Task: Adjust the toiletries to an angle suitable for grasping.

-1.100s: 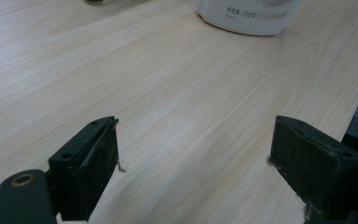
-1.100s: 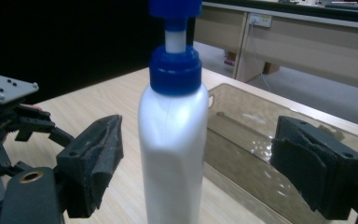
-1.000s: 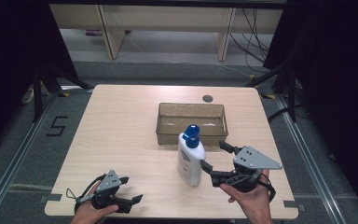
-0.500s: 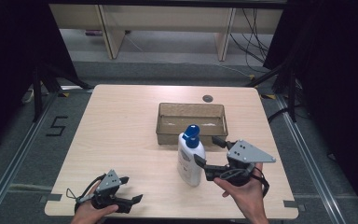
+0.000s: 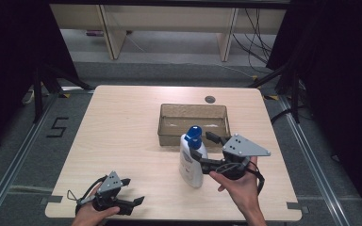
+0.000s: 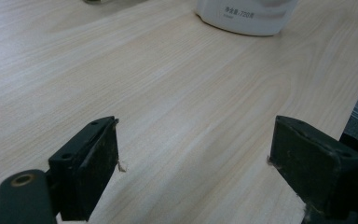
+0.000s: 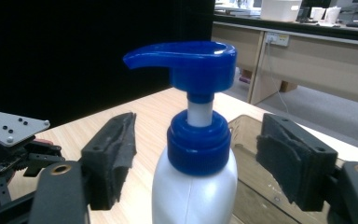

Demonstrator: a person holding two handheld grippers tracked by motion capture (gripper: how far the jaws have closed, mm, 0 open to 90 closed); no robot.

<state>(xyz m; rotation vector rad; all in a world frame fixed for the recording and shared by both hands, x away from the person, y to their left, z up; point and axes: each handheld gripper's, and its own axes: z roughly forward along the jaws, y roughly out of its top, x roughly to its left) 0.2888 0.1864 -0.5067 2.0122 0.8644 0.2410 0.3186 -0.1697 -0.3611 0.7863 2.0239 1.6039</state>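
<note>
Bottle [image 5: 192, 162] with the blue pump stands upright on the bench [image 5: 122, 141], just in front of the brown tray [image 5: 169, 133]. My right tool [image 5: 201, 147] has its jaws spread on both sides of the bottle, not yet pinching. I judge the grasp is next: close evenly on it. My left tool [image 5: 132, 192] rests spread and empty.

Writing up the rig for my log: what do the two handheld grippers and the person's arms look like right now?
Both are black two-jaw tools. The right gripper carries a grey three-cornered plate dotted with small holes, and its pads are dark, worn foam. The left gripper has a smaller grey plate and a thin black cable looping off its left side; its pads are flat and black. Both forearms are bare, with no sleeves or gloves.
</note>
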